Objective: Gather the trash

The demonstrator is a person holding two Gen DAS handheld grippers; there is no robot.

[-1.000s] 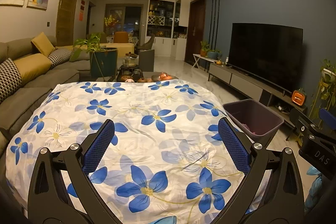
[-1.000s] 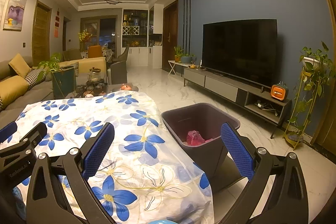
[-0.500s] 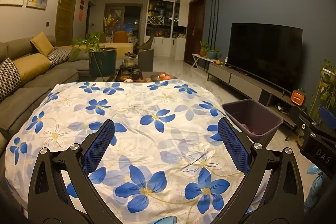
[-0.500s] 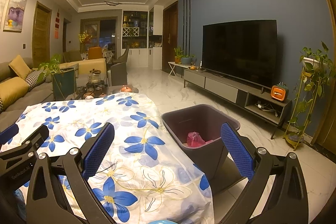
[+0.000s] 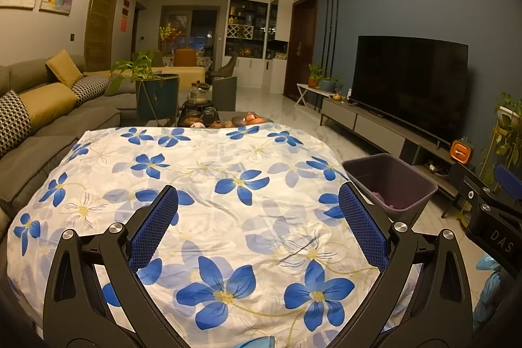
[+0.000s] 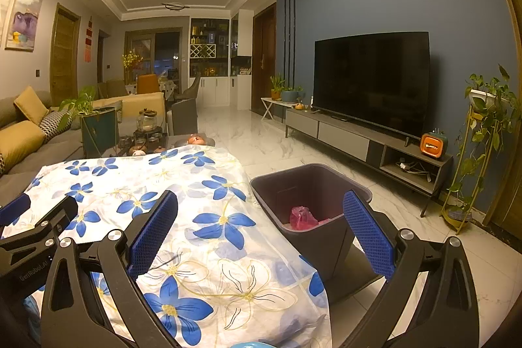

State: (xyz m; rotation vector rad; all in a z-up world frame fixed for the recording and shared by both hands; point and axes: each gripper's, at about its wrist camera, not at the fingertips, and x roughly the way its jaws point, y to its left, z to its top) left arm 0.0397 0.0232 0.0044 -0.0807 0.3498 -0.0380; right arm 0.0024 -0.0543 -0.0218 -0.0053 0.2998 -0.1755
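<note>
Nothing has moved: both our claws, left and right, stay spread and empty over the desk. Ahead of the right claw, crumpled pink trash lies in the bin.

My tongs' fingers wear blue pads with a rough mesh grain on matt black plastic arms pinned by shiny metal screws. The flowered tablecloth is thin, creased cloth. The bin looks like smooth matt plastic, the crumpled pink trash inside glossy. The floor is polished marble-look tile.
</note>
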